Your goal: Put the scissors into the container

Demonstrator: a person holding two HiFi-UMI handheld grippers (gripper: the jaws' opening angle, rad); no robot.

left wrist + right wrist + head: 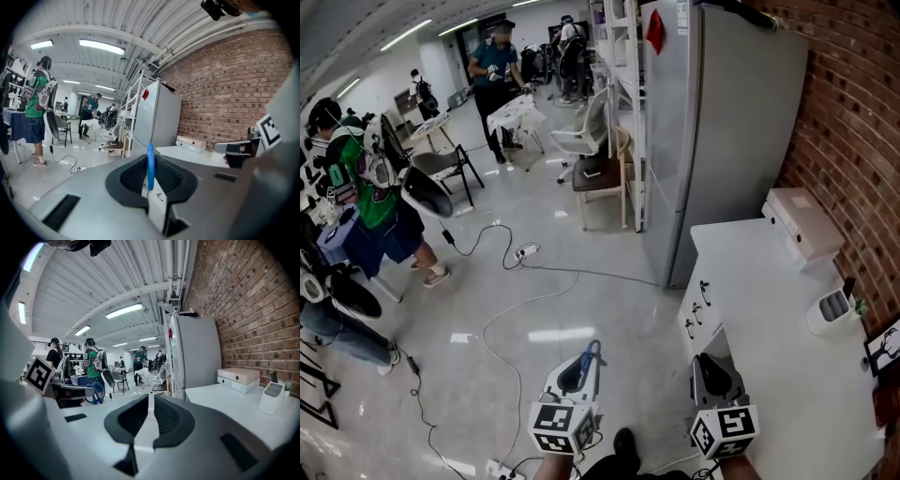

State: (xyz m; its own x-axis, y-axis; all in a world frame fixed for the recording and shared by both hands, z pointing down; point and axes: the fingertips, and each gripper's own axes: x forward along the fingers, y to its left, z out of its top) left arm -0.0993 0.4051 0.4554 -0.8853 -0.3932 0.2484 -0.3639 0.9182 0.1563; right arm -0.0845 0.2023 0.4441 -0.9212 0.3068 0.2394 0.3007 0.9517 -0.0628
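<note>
My left gripper [584, 364] is shut on the scissors [594, 352], held over the floor left of the white counter [769, 375]. The blue handle of the scissors [150, 165] stands on edge between the jaws, and the blades are hidden. In the right gripper view the blue handle loops [97, 392] show at the left. My right gripper [713, 366] hovers over the counter's near end with its jaws almost together and nothing between them [151, 405]. The white container [831, 311] stands near the brick wall at the counter's right side, its open top also visible in the right gripper view [272, 397].
A white flat box [804, 221] lies at the counter's far end beside a tall grey fridge [712, 122]. A brick wall [853, 141] runs along the right. Cables [502, 328] trail over the floor, and people and chairs [366, 187] stand at the left.
</note>
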